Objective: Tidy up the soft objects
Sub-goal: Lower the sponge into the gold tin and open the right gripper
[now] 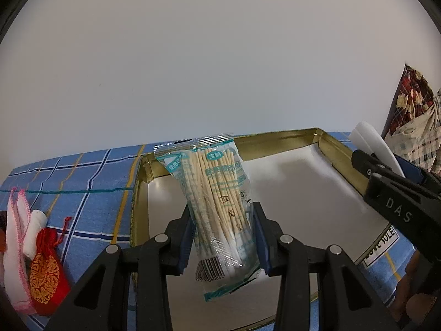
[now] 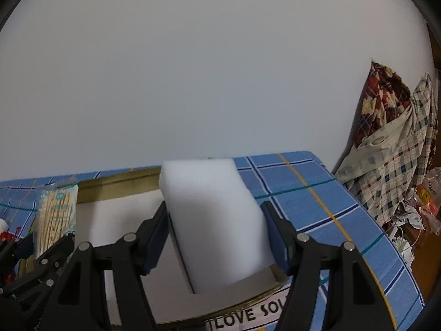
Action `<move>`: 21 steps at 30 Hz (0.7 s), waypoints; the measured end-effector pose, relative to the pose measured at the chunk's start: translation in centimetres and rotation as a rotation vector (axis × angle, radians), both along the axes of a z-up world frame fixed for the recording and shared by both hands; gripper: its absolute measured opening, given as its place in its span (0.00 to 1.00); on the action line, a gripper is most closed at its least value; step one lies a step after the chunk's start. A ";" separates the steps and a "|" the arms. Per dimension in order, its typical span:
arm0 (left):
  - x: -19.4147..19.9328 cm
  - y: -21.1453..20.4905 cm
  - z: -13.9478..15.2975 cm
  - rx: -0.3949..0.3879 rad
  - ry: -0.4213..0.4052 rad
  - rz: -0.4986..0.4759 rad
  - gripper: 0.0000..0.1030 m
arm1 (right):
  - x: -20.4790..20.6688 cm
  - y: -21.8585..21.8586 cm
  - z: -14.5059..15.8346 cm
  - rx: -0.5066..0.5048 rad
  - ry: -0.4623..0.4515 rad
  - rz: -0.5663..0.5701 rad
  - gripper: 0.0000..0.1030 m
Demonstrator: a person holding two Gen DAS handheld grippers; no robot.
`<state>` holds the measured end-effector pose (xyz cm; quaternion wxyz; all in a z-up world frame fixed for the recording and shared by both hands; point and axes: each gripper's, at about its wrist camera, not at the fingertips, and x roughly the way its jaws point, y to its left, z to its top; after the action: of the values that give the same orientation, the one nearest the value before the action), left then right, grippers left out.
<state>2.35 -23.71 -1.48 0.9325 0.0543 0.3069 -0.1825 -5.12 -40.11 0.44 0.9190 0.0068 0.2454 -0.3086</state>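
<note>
Covering table: blue plaid cloth; left tongs pinching swab packet, right tongs pinching white sponge; plain wall behind.

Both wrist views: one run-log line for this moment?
left tongs: shut on cotton swab pack | right tongs: shut on white sponge | both held over gold-rimmed tin | red pouch on cloth

One swab packet, one sponge, one tin (gold-rimmed), two pouches.
</note>
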 end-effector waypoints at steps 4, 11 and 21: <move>0.4 -0.5 -0.3 0.011 0.010 0.010 0.40 | 0.3 0.3 -0.6 0.015 0.018 0.008 0.64; 0.5 -0.7 -0.4 0.012 0.015 0.017 0.40 | 0.6 0.2 -0.9 0.034 0.036 0.003 0.64; 0.8 -1.3 -0.8 0.029 0.036 -0.007 0.40 | 0.7 0.0 -1.2 0.032 0.051 -0.003 0.64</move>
<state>3.13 -25.05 -2.28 0.9253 0.0656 0.3261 -0.1820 -4.37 -40.13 -0.75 0.9117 0.0140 0.2737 -0.3060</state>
